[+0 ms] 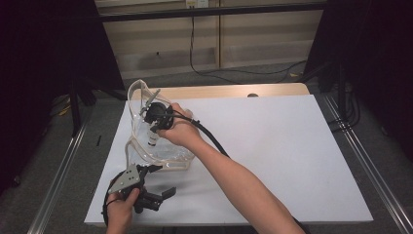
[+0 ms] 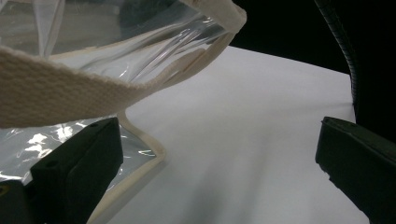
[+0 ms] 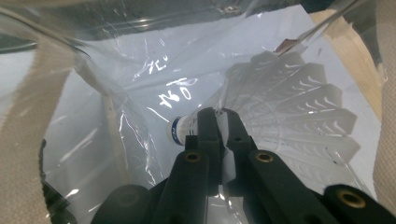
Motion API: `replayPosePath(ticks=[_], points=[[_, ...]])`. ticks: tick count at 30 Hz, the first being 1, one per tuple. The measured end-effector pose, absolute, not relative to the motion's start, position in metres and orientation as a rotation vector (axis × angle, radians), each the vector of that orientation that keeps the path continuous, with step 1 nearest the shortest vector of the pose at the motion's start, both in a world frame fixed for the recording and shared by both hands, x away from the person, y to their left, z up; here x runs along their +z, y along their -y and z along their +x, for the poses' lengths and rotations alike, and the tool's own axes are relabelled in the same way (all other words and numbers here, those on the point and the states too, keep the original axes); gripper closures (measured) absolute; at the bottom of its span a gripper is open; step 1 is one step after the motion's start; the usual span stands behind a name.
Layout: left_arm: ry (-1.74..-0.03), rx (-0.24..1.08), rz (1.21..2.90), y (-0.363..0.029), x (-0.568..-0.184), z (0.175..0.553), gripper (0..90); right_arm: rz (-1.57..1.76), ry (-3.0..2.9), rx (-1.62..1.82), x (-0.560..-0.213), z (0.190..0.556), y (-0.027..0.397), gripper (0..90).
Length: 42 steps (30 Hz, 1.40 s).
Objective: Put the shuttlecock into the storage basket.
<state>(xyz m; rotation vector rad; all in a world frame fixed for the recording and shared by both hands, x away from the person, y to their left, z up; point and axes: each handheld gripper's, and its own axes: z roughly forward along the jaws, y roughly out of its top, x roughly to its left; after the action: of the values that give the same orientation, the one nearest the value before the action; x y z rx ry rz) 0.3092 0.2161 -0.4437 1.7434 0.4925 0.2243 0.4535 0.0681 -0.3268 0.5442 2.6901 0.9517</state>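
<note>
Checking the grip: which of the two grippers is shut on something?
The right gripper, inside the clear bag, is shut on the shuttlecock. The left gripper, beside the bag, has its jaws wide apart with nothing between them.

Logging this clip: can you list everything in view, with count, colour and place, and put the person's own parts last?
Bag: one, clear plastic with cream fabric trim and strap, standing open at the table's left side.
Shuttlecock: one, white feathers, white cork with a blue band, inside the bag, pinched at a feather by the right gripper.
Table: one, white top, bare wood strip along its far edge.
Cables: black, a few, on the grey floor beyond the table.
Left gripper: one, black with a grey plate on top, jaws apart, at the bag's near corner by the table's near-left edge.
Right gripper: one, black, reaching into the bag, shut on the shuttlecock.
Hands: two, left hand at bottom left, right hand at the bag's mouth.
</note>
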Motion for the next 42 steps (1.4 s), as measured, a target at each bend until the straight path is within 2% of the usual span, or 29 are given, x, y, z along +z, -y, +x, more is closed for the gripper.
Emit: replayPosePath(ticks=[13,20,42], points=[[-0.498,0.215,1.741,-0.216,-0.444,0.309,0.8,0.553,-2.735,0.902,-0.338,0.457,-0.069,88.2],[-0.496,0.217,1.744,-0.215,-0.444,0.309,0.8,0.566,-2.742,0.893,-0.342,0.456,-0.069,76.8],[-0.489,0.221,1.748,-0.215,-0.444,0.309,0.8,0.587,-2.732,0.884,-0.340,0.456,-0.065,61.9]])
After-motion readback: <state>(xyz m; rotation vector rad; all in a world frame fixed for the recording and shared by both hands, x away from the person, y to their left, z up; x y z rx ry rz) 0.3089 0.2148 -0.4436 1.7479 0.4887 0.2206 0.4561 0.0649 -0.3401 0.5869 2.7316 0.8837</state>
